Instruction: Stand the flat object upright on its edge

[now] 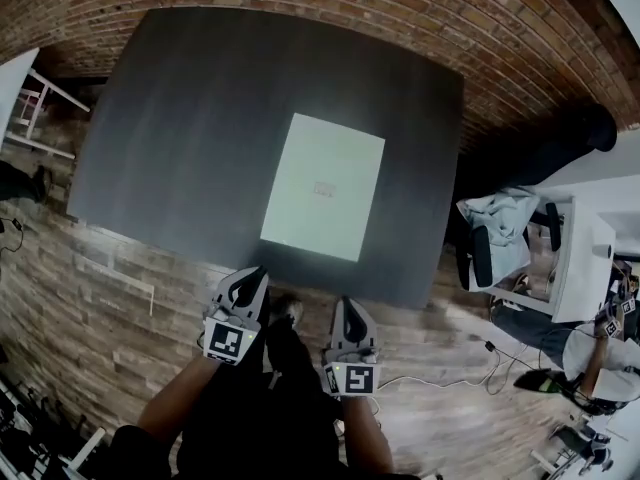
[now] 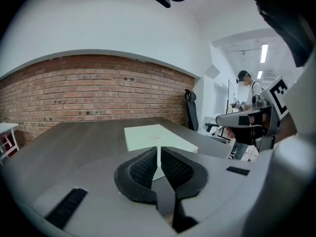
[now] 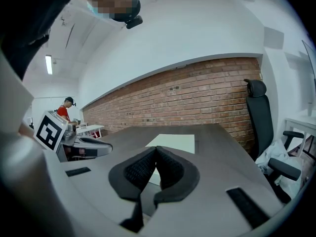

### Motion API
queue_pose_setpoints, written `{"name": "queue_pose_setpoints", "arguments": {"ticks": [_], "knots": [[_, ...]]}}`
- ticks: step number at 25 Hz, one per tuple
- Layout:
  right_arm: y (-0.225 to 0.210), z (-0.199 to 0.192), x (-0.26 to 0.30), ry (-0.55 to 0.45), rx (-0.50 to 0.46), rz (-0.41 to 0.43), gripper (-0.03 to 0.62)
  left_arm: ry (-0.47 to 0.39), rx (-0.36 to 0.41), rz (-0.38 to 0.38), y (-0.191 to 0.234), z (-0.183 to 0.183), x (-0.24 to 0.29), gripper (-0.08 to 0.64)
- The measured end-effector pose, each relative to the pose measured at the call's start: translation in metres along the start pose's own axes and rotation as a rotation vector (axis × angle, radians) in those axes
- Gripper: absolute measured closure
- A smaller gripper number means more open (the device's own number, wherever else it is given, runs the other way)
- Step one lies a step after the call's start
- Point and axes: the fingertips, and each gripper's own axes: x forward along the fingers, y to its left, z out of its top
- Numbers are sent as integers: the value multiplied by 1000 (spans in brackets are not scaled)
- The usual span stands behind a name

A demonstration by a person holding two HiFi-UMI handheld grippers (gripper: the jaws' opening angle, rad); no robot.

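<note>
Nothing of the job is done yet. The pale board [image 1: 323, 186] lies flat on its broad face on the dark counter [image 1: 190, 118], right of the middle and toward your side, with nothing touching it. Your left claw [image 1: 250, 280] and right claw [image 1: 347, 310] are both clenched on nothing, held side by side just off the counter's near edge and short of the board. All the work is left: open up, reach in, get hold of an edge, tip the board up and leave it balanced. Its long axis runs away from you, the far end leaning a little to your right. A short edge faces you, near the counter's front edge.
</note>
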Motion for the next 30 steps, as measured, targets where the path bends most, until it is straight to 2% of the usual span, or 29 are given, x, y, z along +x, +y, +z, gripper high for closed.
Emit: {"name": "queue_pose_setpoints", "arguments": {"ticks": [5,10,14,19,22,23,25,30], "knots": [[-12,-27,14,28,6,-16,568,0,4,10,8,-21,15,514],[-31,-46,24,52,20,-33,568,69,9,16,11,-43,31,512],[-42,-59,35,69,34,-40,566,47,19,-8,13,-49,44,512],[-49,-74,44,97,52,-47,560,57,4,9,23,-61,53,511],[-53,-85,48,122,45,-47,465,52,-11,7,29,-66,56,511],[-54,-87,48,127,46,-51,465,55,-19,4,30,-69,57,501],[-56,-93,50,136,47,-58,465,78,-32,-2,32,-78,58,437],[-56,-113,61,195,62,-23,392,122,-46,-13,36,-94,65,413]]}}
